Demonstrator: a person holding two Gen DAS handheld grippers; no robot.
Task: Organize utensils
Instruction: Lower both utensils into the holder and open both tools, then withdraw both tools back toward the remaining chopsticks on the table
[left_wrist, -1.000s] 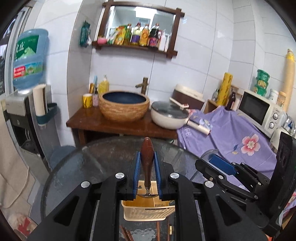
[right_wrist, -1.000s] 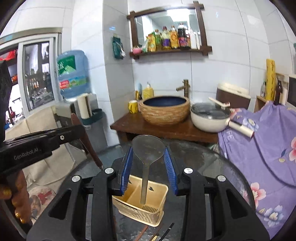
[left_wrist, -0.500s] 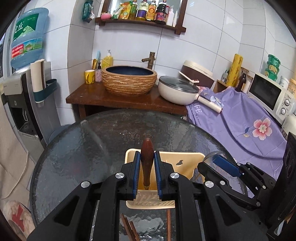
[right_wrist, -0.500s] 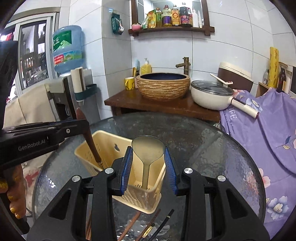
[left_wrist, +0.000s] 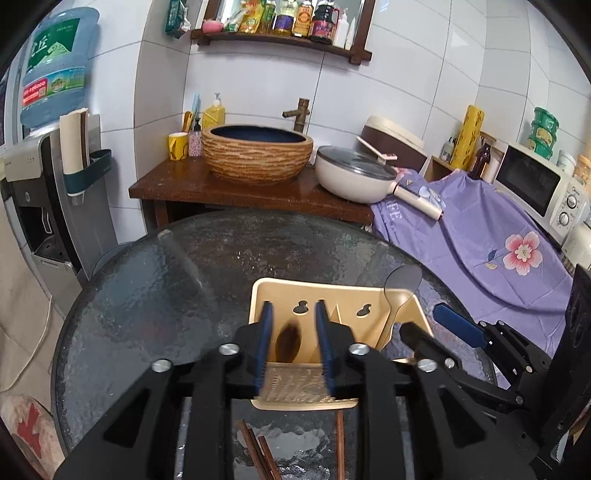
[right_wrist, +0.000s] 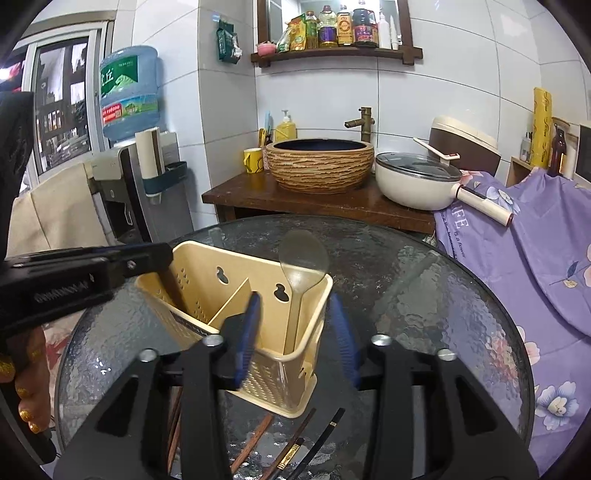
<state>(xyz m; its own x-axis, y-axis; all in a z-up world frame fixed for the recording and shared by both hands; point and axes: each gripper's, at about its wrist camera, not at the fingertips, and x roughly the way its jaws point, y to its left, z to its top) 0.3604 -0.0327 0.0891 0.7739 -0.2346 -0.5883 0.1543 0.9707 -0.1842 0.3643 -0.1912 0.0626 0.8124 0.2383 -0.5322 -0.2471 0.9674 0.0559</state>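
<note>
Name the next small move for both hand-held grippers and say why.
Probably lift both straight up. The left hand-held gripper and right hand-held gripper have just been opening; the wooden handle and ladle already stand free in the holder, while chopsticks wait below.

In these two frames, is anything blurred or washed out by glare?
Left wrist view: the brown handle between the open fingers is smeared by motion; the rest is sharp. Right wrist view: the ladle looks soft, the glass table shows mild sheen, edges bend.

- One beige plastic two-compartment utensil caddy (right_wrist: 236, 295)
- One translucent beige plastic spoon (right_wrist: 303, 258)
- One dark brown wooden utensil handle (left_wrist: 287, 341)
- One round dark textured-glass table (right_wrist: 424, 288)
- Two black two-finger grippers with blue pads: left gripper (left_wrist: 293, 343), right gripper (right_wrist: 297, 336)
</note>
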